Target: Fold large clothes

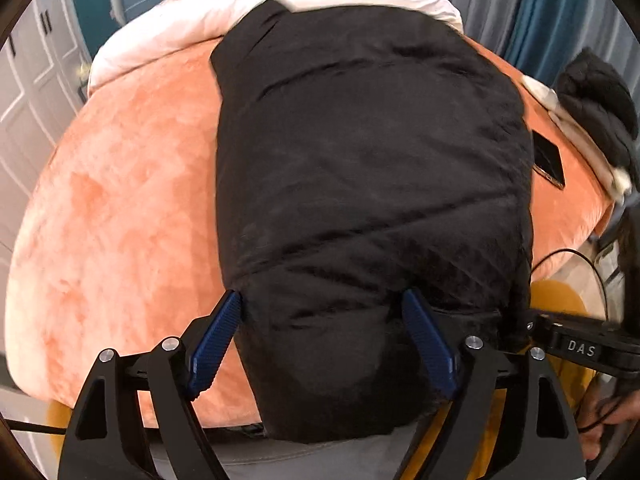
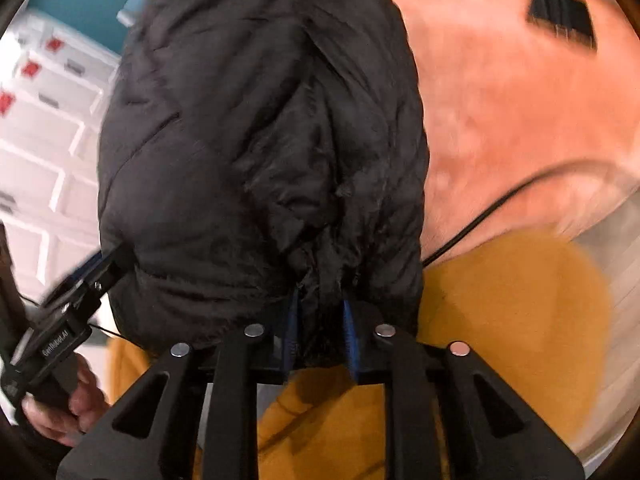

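Note:
A black padded jacket [image 1: 368,152] lies lengthwise on the orange plush bed cover [image 1: 120,200], and its near end hangs over the bed's edge. My left gripper [image 1: 322,296] stands wide open astride that near end. The left pad touches the fabric only at its tip, and the bulk of the jacket fills the gap. My right gripper [image 2: 320,300] is shut on a bunched fold of the jacket [image 2: 260,140] at its near right corner. Gathered fabric is pinched between the blue pads [image 2: 349,320].
A dark phone [image 1: 548,164] lies on the cover right of the jacket. A black garment [image 1: 596,108] is heaped at the bed's right side and a white quilt [image 1: 192,28] at the far end. A black cable [image 2: 480,216] runs over the bed edge above yellow cloth [image 2: 500,300].

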A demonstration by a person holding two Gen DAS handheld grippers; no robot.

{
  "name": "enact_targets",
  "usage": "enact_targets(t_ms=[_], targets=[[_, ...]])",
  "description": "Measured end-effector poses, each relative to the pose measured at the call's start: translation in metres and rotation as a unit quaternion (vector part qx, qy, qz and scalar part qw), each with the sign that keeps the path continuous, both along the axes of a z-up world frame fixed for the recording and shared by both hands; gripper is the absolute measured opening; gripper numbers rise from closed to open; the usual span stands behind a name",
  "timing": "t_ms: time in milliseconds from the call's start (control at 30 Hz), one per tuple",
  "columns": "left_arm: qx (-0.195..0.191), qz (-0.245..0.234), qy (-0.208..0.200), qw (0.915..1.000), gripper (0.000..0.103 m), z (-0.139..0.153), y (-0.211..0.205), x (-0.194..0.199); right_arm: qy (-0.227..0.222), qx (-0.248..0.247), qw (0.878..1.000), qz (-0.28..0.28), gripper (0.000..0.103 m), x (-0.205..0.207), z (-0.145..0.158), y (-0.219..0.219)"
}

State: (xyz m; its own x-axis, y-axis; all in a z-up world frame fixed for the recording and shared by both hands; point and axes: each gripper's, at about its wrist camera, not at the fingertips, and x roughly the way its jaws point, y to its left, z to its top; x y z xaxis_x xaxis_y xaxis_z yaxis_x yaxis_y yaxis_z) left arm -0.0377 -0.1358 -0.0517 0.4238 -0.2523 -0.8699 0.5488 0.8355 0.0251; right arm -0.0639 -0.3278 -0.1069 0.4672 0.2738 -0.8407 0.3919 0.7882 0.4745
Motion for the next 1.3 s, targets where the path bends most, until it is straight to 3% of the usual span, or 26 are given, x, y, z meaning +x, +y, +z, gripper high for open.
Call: enact_targets(t_ms=[167, 233, 300, 400, 533, 667, 800, 933, 1100, 1300], targets=[[0.01, -0.003, -0.034, 0.9994, 0.078, 0.018, -0.003, -0.012, -0.066, -0.133, 0.989, 0.011, 0.02, -0.008, 0.071, 0.027], [0.01, -0.004, -0.037, 0.9993, 0.078, 0.02, -0.003, -0.016, -0.064, -0.139, 0.988, 0.026, 0.02, -0.001, 0.07, 0.039], [0.012, 0.002, -0.034, 0.9993, 0.078, 0.019, -0.004, -0.017, -0.038, -0.154, 0.987, 0.032, 0.02, 0.004, 0.051, 0.044], [0.016, 0.014, -0.023, 0.9995, 0.078, 0.016, -0.004, -0.014, 0.006, -0.116, 0.993, 0.028, 0.02, 0.006, 0.013, 0.042], [0.007, 0.036, -0.014, 0.9992, 0.078, 0.017, 0.008, -0.01, -0.03, -0.089, 0.996, 0.004, 0.022, 0.002, 0.037, 0.03], [0.005, 0.054, -0.01, 0.9985, 0.078, 0.02, 0.012, -0.003, -0.07, -0.077, 0.994, -0.039, 0.052, -0.005, 0.06, 0.002], [0.005, 0.073, -0.011, 0.9972, 0.078, 0.025, 0.022, 0.003, -0.064, -0.085, 0.993, -0.053, 0.061, 0.005, 0.061, -0.005], [0.008, 0.085, -0.015, 0.9962, 0.078, 0.029, 0.03, 0.007, -0.058, -0.087, 0.993, -0.055, 0.062, 0.006, 0.06, -0.006], [0.01, 0.096, -0.011, 0.9953, 0.078, 0.027, 0.036, 0.01, -0.055, -0.141, 0.988, -0.039, 0.068, 0.005, 0.069, 0.007], [0.009, 0.099, 0.001, 0.9951, 0.079, 0.022, 0.036, 0.012, -0.032, -0.127, 0.99, -0.052, 0.072, 0.005, 0.052, 0.0]])
